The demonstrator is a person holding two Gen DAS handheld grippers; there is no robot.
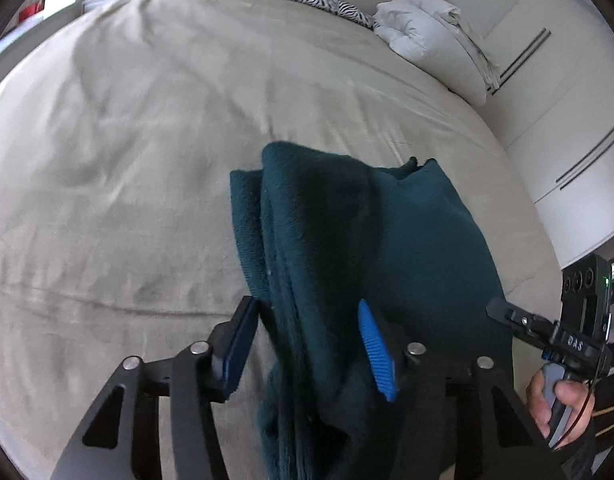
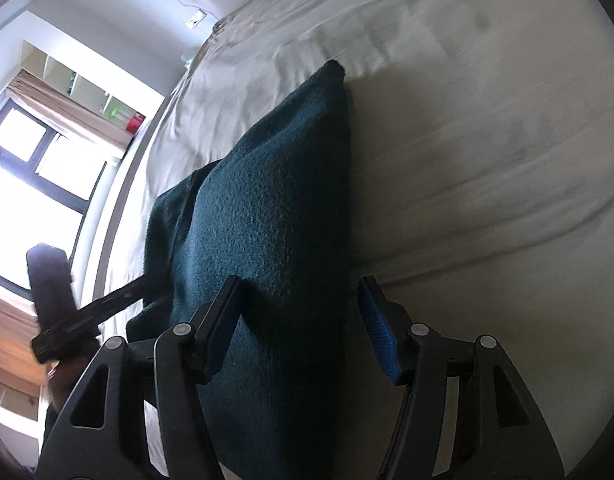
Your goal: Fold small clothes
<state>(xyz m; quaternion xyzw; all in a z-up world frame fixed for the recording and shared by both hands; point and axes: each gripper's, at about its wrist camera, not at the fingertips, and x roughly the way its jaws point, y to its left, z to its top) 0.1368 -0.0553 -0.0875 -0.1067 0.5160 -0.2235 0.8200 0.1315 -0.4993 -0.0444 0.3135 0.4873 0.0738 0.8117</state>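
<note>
A dark teal fleece garment lies bunched lengthwise on the beige bed. My left gripper is open, its fingers apart on either side of the garment's near folds, with cloth draped over the right finger's base. In the right wrist view the same garment runs forward between my right gripper's open fingers; the cloth passes over the left finger. The right gripper also shows at the left wrist view's right edge, held by a hand. The left gripper shows dark at the right wrist view's left.
A white folded duvet and a zebra-print pillow lie at the head of the bed. White wardrobe doors stand to the right. A window and shelves are beyond the bed's left side.
</note>
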